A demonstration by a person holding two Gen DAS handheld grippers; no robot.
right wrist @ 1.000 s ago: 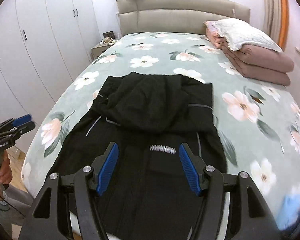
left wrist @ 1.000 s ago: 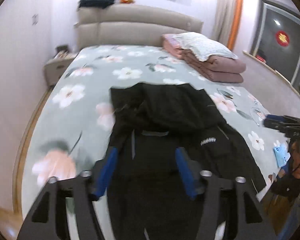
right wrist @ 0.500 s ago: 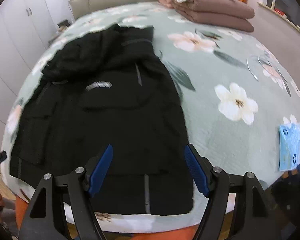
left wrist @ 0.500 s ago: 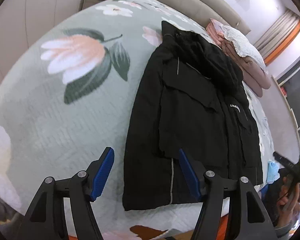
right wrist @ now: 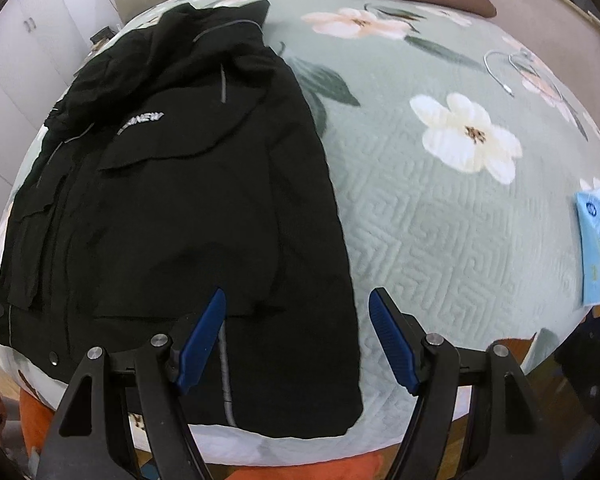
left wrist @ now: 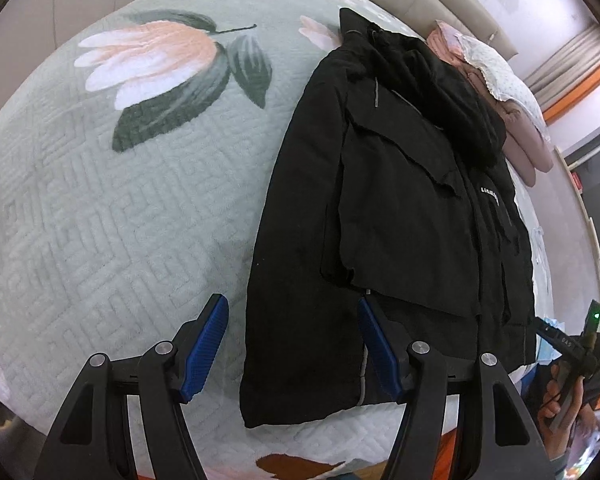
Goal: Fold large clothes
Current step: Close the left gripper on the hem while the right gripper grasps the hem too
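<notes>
Jacket [left wrist: 400, 208] is lying flat on the bed [left wrist: 120, 200]; I am holding left hand-held gripper [left wrist: 294, 346] and right hand-held gripper [right wrist: 298, 342] open, empty, over its hem.

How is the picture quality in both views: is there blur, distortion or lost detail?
Left wrist view: sharp, strong fisheye bulge of the bedspread, dark corners; the black jacket loses fold detail. Right wrist view: equally sharp and curved, jacket mostly flat black.
</notes>
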